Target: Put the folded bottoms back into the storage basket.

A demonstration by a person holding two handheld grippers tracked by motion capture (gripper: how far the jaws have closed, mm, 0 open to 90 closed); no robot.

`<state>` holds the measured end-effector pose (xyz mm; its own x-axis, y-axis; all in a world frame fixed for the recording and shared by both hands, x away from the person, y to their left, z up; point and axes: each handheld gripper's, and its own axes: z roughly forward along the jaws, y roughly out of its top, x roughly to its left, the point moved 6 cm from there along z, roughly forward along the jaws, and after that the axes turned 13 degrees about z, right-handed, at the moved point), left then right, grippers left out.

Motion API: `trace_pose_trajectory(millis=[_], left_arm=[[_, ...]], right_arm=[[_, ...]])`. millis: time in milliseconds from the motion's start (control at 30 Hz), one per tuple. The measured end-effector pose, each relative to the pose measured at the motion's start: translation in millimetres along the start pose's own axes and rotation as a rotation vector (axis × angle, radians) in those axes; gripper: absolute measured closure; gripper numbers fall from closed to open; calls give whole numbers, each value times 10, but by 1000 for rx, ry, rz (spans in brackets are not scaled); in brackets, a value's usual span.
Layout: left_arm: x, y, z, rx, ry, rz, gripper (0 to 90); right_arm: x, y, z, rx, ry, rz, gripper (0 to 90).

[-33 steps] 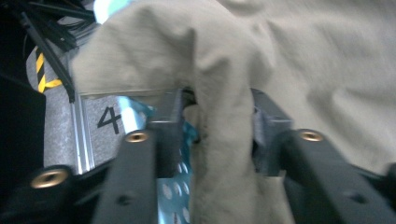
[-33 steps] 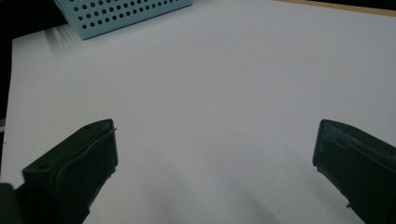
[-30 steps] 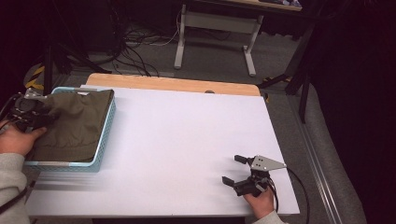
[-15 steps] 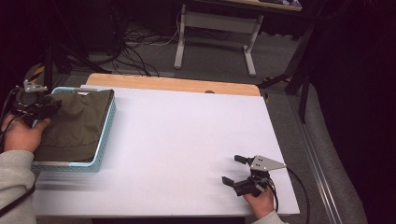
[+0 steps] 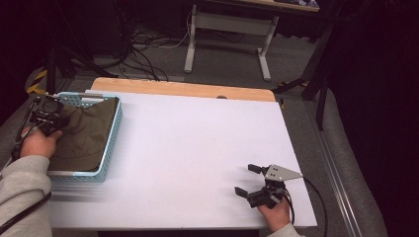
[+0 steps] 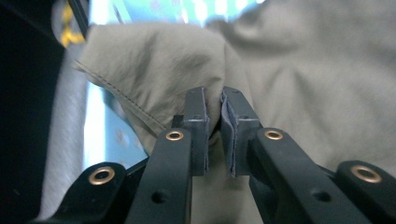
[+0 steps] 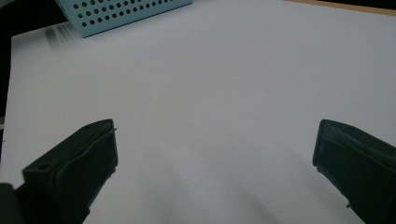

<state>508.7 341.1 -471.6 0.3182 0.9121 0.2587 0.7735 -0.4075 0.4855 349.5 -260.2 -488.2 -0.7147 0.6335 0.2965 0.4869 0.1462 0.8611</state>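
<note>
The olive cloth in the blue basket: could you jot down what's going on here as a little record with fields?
cloth: olive-green cloth, crumpled, lying in the basket
basket: light blue perforated basket at the table's left edge
left claw: its jaws have just been closing and now pinch a fold of the cloth
right claw: jaws wide apart, nothing between them, over the bare white table
cloth out of basket: not yet
</note>
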Motion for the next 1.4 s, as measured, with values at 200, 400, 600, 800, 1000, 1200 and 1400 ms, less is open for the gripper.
trace_pose_trajectory(millis=[200,400,600,800,1000,1200,1400], left_arm=[[3,15,-31,-40,15,1,787],[-2,128,-209,-140,30,-6,744],[-146,293,-325,-179,-18,35,743],[-337,478,-270,-184,-40,31,710],[-567,639,-124,-167,-82,63,727],[-753,741,6,-147,-119,108,711],[-914,723,191,-30,-182,142,747]], right_arm=[[1,-1,1,2,-4,1,3],[2,-1,2,2,-5,1,4],[2,-1,3,2,-6,-1,4],[7,-2,1,2,-5,-3,3],[9,-3,2,3,-4,-5,3],[13,-5,1,3,-2,-7,3],[16,-4,1,1,4,-10,3]])
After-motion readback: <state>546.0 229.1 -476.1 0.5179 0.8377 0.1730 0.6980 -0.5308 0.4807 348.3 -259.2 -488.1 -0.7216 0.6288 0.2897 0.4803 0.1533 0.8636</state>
